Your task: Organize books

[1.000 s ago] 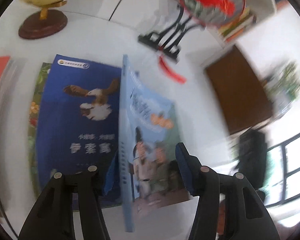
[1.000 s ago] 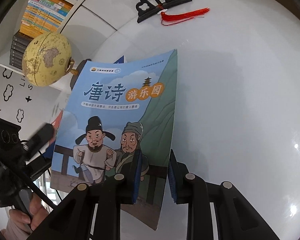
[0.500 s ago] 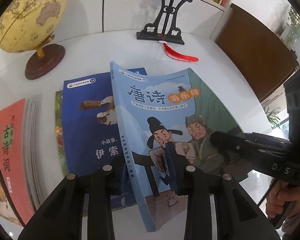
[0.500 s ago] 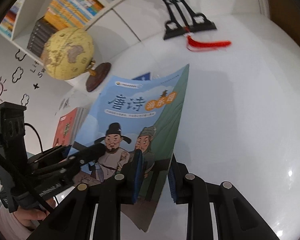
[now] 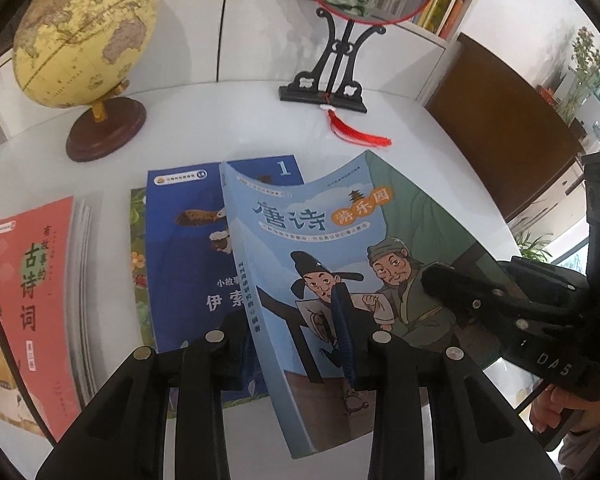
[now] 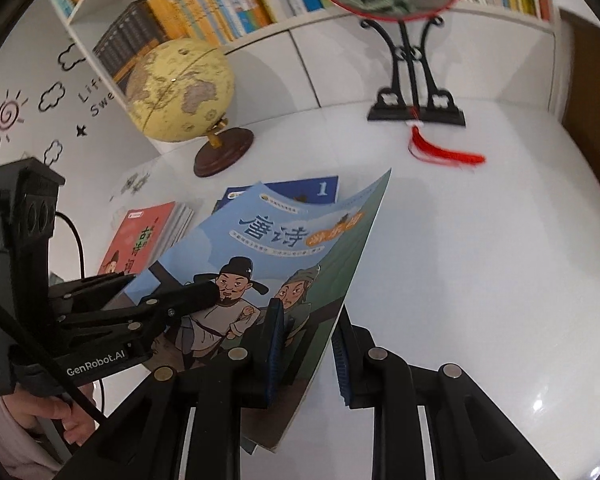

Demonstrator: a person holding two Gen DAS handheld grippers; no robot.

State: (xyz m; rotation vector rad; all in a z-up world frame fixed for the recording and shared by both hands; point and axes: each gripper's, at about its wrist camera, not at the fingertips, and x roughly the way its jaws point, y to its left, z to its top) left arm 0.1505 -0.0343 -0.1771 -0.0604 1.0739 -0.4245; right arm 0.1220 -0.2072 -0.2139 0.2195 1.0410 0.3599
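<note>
A light blue book (image 5: 340, 220) with two cartoon men on its cover hangs tilted above the white table (image 5: 220, 128). My left gripper (image 5: 292, 344) is shut on it near the spine, one blue pad pressing on the cover. My right gripper (image 6: 306, 350) is shut on the book's (image 6: 300, 240) right edge. Each gripper shows in the other's view: the right gripper (image 5: 440, 280) from the left wrist, the left gripper (image 6: 180, 300) from the right wrist. Under the lifted book a dark blue book (image 5: 188, 248) lies on a green book (image 5: 138, 240). A red book (image 5: 28, 280) lies further left.
A yellow globe (image 5: 84, 32) on a wooden foot stands at the back left. A black fan stand (image 5: 328, 88) with a red tassel (image 5: 360, 134) is at the back middle. Behind them is a filled bookshelf (image 6: 204, 0), and a brown cabinet (image 5: 500, 120) is on the right.
The left gripper has shut on the light blue book's spine side. Both grippers have risen and rolled, carrying the book up off the dark blue one.
</note>
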